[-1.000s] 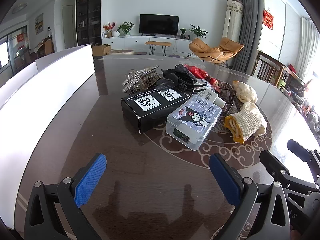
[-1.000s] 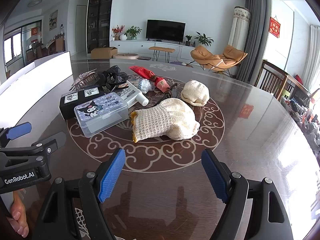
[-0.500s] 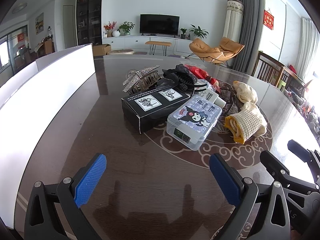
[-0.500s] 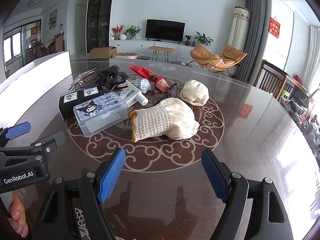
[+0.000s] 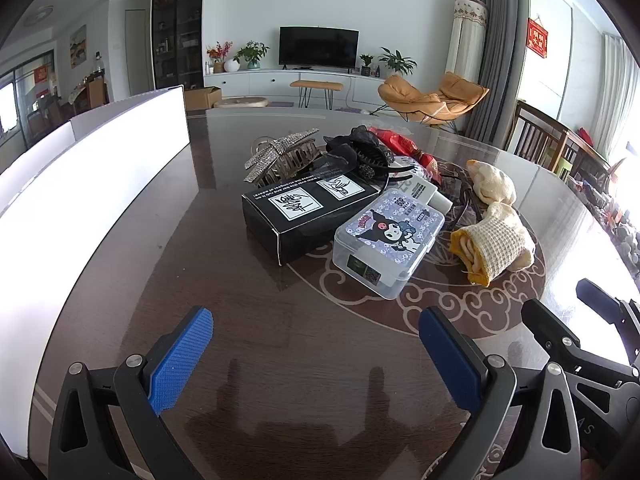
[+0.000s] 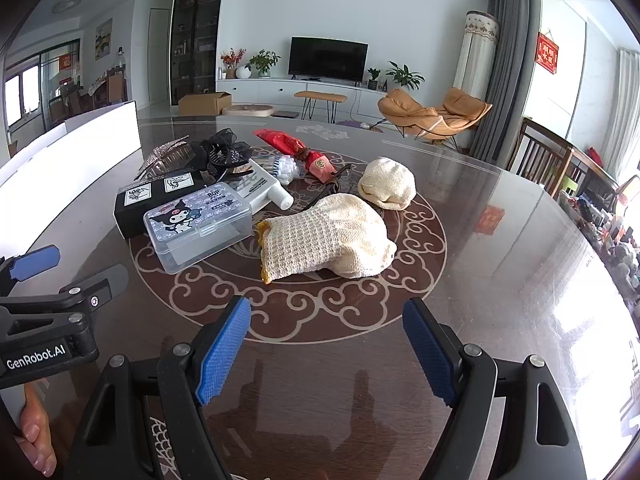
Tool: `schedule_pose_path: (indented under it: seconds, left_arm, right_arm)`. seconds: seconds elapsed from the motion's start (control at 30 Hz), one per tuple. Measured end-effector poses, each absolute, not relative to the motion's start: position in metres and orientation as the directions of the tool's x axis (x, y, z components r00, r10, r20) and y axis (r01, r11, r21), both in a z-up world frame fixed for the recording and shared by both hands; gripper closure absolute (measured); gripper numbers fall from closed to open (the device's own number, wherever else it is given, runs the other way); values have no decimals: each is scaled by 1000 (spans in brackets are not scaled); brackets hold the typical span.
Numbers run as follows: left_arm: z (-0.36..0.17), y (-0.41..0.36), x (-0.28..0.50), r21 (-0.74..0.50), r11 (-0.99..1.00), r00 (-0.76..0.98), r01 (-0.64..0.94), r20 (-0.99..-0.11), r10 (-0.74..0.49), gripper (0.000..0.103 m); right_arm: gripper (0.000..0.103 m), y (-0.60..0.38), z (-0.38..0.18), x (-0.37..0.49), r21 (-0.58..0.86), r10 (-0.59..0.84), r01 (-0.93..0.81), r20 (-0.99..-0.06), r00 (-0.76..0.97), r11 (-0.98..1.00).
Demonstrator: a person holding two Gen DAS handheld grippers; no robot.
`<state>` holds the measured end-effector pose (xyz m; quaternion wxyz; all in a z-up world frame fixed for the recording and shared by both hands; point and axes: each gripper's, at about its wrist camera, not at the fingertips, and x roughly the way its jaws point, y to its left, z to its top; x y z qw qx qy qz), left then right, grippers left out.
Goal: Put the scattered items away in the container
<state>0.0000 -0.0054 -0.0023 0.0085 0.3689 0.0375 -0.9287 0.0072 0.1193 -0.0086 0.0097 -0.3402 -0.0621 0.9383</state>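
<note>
A pile of items lies mid-table: a black box (image 5: 304, 212), a clear plastic case with a cartoon lid (image 5: 386, 240) (image 6: 198, 226), a sparkly hair clip (image 5: 280, 156), a black hair claw (image 5: 360, 156), a white tube (image 6: 262, 190), a red pouch (image 6: 296, 150) and two cream knitted gloves (image 6: 324, 236) (image 6: 386, 184). The white container (image 5: 80, 184) stands along the left. My left gripper (image 5: 316, 352) is open and empty, short of the case. My right gripper (image 6: 328, 344) is open and empty, just short of the nearer glove.
The dark glossy table (image 6: 500, 264) has a round scroll pattern under the pile. Chairs (image 6: 544, 160) stand at the far right edge. The left gripper's body (image 6: 44, 328) shows at the left of the right wrist view.
Both grippers have crept slightly forward toward the pile. Nothing was taken hold of; both stay open.
</note>
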Motion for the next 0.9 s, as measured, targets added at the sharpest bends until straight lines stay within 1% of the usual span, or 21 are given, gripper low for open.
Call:
schedule_pose_path:
  seconds: [0.37, 0.9]
  left_arm:
    - [-2, -4, -1, -56, -997, -728, 53, -686, 0, 0]
    - [-2, -4, -1, -57, -997, -728, 51, -686, 2, 0]
  right_arm:
    - [23, 125, -6, 9, -82, 39, 15, -624, -781, -997]
    - [23, 124, -7, 9, -88, 45, 12, -622, -782, -996]
